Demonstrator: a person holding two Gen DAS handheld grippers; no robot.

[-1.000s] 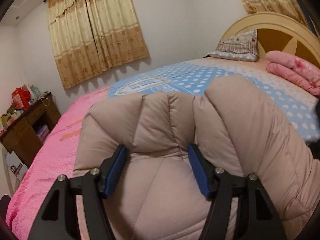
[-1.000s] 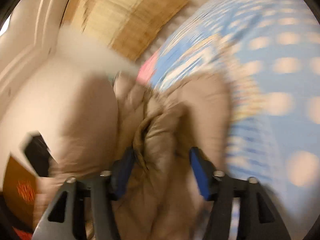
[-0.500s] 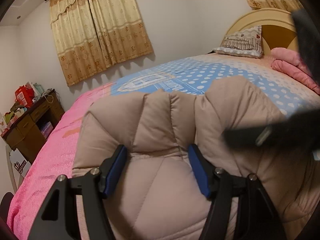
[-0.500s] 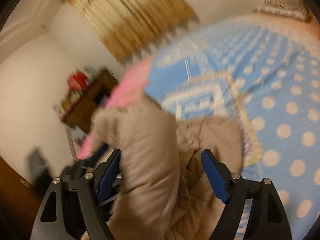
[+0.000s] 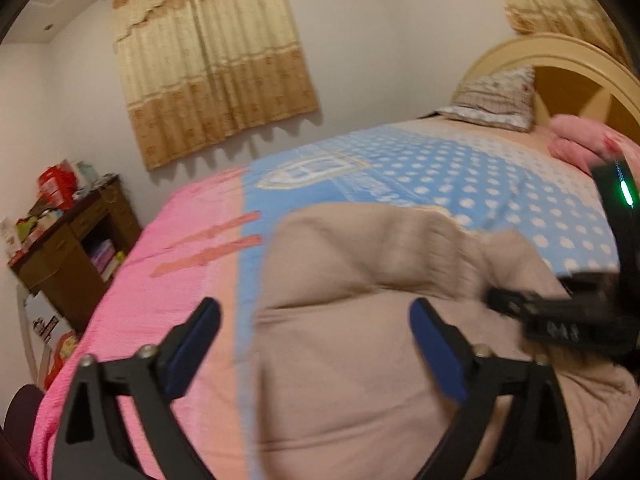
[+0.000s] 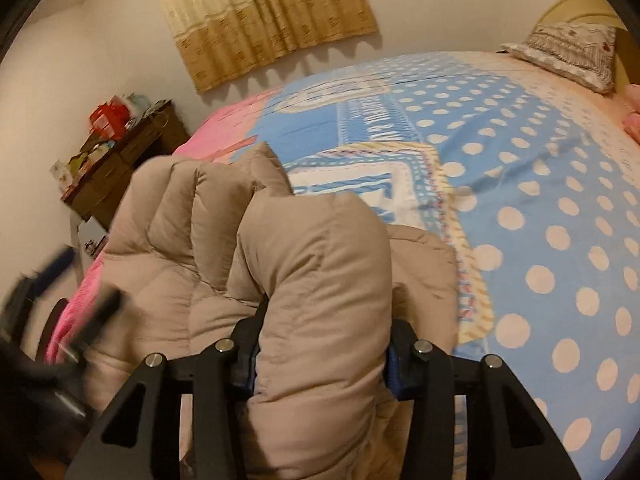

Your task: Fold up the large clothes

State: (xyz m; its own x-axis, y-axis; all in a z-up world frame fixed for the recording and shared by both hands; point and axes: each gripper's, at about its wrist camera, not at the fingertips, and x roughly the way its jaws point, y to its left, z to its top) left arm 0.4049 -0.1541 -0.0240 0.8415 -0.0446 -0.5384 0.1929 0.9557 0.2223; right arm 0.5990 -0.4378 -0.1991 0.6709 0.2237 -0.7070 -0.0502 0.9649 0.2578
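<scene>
A beige puffer jacket (image 5: 360, 360) lies bunched near the foot of the bed. My left gripper (image 5: 316, 320) hovers just above it with its jaws opening wide. One blue pad (image 5: 196, 344) is over the pink sheet, the other over the jacket, and neither presses on it. My right gripper (image 6: 320, 362) has its jaws closing on a thick quilted fold of the jacket (image 6: 320, 280), which bulges up between the pads. The right gripper (image 5: 560, 316) also shows at the right edge of the left wrist view. The left gripper (image 6: 60, 300) is a blur at the left of the right wrist view.
The bed (image 6: 540, 184) has a blue spotted blanket and a pink sheet (image 5: 172, 280) on its left side. A cluttered wooden desk (image 5: 68, 256) stands left of the bed. A pillow (image 5: 496, 100), a folded pink blanket (image 5: 584, 144) and the headboard are at the far end.
The left gripper let go of the jacket, opened wide and drew back upward. The right gripper swung round, steadied, and closed on a thick fold of the jacket.
</scene>
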